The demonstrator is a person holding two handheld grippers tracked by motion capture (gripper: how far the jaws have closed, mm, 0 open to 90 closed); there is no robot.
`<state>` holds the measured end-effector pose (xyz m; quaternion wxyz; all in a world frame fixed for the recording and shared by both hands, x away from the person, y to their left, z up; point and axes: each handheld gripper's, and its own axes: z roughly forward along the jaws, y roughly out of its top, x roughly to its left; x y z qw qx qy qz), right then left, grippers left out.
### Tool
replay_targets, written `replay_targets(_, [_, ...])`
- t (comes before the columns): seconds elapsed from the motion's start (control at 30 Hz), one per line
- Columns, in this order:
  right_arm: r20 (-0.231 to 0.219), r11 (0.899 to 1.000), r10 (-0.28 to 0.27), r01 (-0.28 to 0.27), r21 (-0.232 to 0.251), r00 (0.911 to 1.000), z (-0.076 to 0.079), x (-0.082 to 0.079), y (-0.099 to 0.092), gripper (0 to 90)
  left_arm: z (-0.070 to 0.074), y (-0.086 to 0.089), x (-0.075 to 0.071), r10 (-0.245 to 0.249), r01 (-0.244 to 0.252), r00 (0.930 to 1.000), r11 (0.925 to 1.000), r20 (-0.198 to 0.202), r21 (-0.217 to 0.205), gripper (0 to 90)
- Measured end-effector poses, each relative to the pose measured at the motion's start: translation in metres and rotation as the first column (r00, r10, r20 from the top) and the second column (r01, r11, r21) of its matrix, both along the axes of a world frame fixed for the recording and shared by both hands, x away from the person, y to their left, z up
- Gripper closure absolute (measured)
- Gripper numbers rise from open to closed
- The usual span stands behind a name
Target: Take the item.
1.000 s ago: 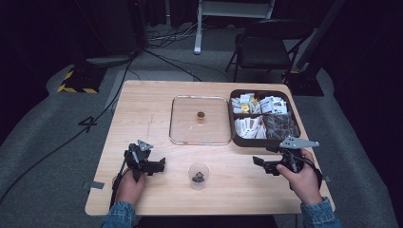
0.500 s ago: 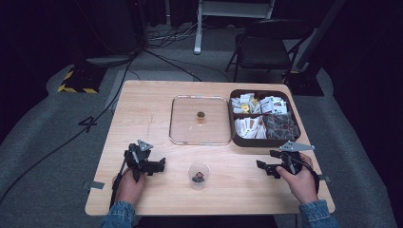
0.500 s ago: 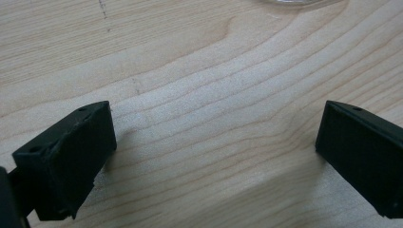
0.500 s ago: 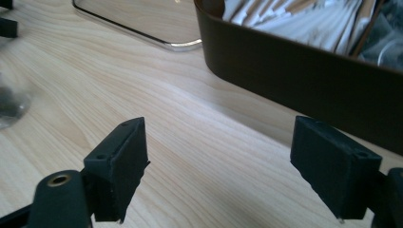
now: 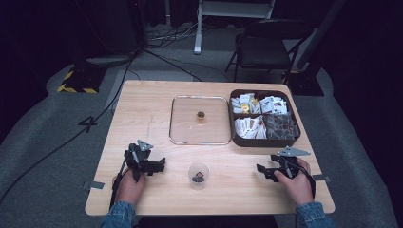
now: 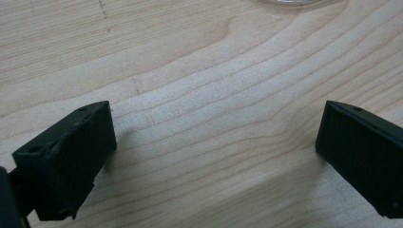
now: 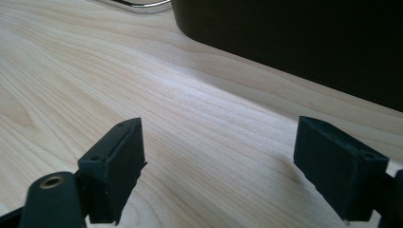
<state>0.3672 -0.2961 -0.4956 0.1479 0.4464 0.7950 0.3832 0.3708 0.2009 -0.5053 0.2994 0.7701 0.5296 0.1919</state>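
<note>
Pale wood makes up the tabletop [image 5: 152, 109], a square slab with grey carpet around it. Toward its far right corner sits a dark compartmented box [image 5: 263, 140] packed with small white and brown packets. Just left of the box, touching or nearly touching its side, lies a clear square tray [image 5: 177, 124] with a metal rim, and one small brown round piece [image 5: 200, 115] sits near the tray's middle.

Near the front edge, each of the person's hands holds a tool on the wood. The left claw [image 5: 161, 165] points toward the centre of the tabletop, released, its two black jaws wide apart with bare wood grain between them in the left gripper view [image 6: 216, 156]. The right claw [image 5: 260, 170] lies well apart from it on the other side, pointing inward too. Its jaws have just been opening wider, and in the right gripper view [image 7: 218, 175] nothing lies between them but wood, with the dark wall of the box [image 7: 304, 42] rising close ahead.

Between the two claws, touching neither, stands a small clear cup [image 5: 198, 175], upright, with a few dark bits at its bottom.
</note>
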Motion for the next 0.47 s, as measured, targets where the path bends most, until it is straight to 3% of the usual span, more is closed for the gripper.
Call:
replay_targets(0.27, [0.049,0.994,-0.005,0.01,-0.105,0.9988,-0.0086,-0.0018,0.0054,14.4,0.0,0.0,-0.0001,0.0,0.0,1.0,1.0,0.0,0.0,0.0])
replay_targets(0.47, [0.049,0.995,-0.006,0.011,-0.104,0.9988,-0.0087,-0.0017,0.0058,14.3,0.0,0.0,0.0,0.0,0.0,1.0,1.0,0.0,0.0,0.0])
